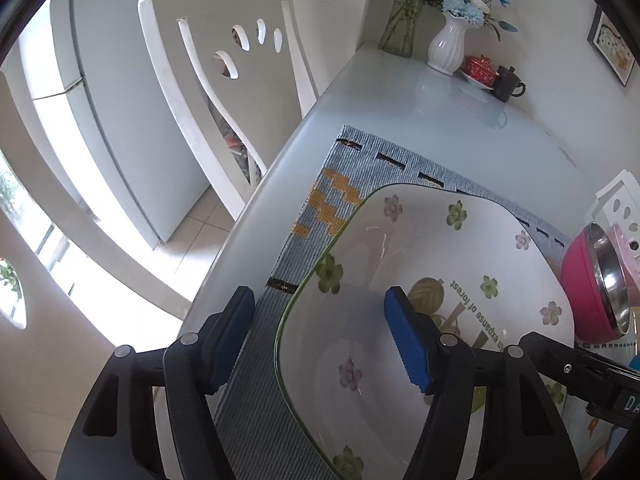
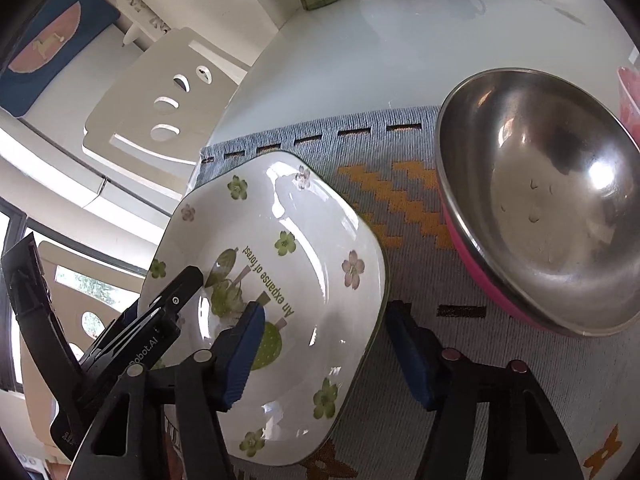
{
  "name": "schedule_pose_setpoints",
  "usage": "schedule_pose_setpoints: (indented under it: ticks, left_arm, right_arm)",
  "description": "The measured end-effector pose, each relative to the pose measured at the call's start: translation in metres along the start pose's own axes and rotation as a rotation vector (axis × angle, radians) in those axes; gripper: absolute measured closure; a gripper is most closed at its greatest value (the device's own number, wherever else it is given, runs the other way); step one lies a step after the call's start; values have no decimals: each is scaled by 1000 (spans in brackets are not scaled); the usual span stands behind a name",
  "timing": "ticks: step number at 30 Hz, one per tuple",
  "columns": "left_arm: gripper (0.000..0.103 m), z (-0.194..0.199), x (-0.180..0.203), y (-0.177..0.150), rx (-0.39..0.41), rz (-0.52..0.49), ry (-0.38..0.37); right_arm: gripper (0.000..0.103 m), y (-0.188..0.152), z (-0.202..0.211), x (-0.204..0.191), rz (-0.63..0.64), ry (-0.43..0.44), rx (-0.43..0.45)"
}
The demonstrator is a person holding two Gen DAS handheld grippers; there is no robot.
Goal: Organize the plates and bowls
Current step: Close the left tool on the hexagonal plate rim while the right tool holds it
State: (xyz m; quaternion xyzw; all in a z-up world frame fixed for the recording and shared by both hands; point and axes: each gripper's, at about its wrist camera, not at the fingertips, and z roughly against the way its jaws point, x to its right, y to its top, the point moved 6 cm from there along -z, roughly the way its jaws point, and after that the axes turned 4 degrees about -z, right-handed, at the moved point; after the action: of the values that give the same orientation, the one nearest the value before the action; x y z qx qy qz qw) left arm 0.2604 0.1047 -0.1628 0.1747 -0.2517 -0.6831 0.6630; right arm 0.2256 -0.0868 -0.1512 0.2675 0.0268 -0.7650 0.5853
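A: Low in the middle of the left wrist view lies the plate (image 1: 440, 280), white and square with rounded corners, painted with small flowers; it rests on the mat (image 1: 256, 360), which is blue-grey with orange steps, on the table (image 1: 440, 120).

B: And the left gripper (image 1: 320, 340)?

A: Its jaws stand at a middle width, one on each side of the plate's left rim; the left pad is over the mat, the right pad is over the inside of the plate; I cannot see either pad press on the rim.

B: What about the right gripper (image 2: 324, 356)?

A: At the bottom of the right wrist view it straddles the plate's right edge; one pad is over the plate, the other over the mat; the jaws are half wide, and a gap shows beside the rim, so it holds nothing that I can see.

B: Where is the bowl (image 2: 540, 200)?

A: At the right of that view; steel inside, pink outside, tilted toward the camera, on the mat just beside the plate but apart from it.

B: Other things?

A: A white chair (image 1: 224, 80) at the upper left of the left view; a white vase (image 1: 446, 46) with blue flowers at the far end of the table.
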Motion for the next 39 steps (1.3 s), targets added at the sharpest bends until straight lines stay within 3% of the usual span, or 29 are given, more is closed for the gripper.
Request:
schedule_pose_setpoints:
  ticks: [8, 9, 10, 12, 15, 17, 20, 39]
  left_arm:
    - [50, 2, -5, 2, -19, 16, -37]
    - [54, 3, -5, 2, -20, 19, -44]
    - [56, 3, -4, 2, -23, 13, -44]
    - [59, 2, 1, 2, -33, -23, -60]
    - [61, 4, 7, -1, -29, -59, -79]
    - [66, 5, 5, -1, -18, -65, -83]
    - [73, 7, -7, 1, -17, 20, -131]
    - [75, 32, -16, 2, 21, 0, -132]
  right_arm:
    - [52, 1, 2, 5, -37, 13, -5]
    - [57, -2, -1, 1, -36, 69, -48]
    - [62, -2, -1, 1, -36, 69, -48]
    - [63, -5, -3, 1, -106, 151, -72]
    - [68, -7, -3, -1, -76, 146, -78]
    - [80, -8, -2, 2, -86, 146, -81]
    - [89, -10, -3, 6, -79, 141, -99]
    - [89, -20, 7, -11, -24, 176, -93]
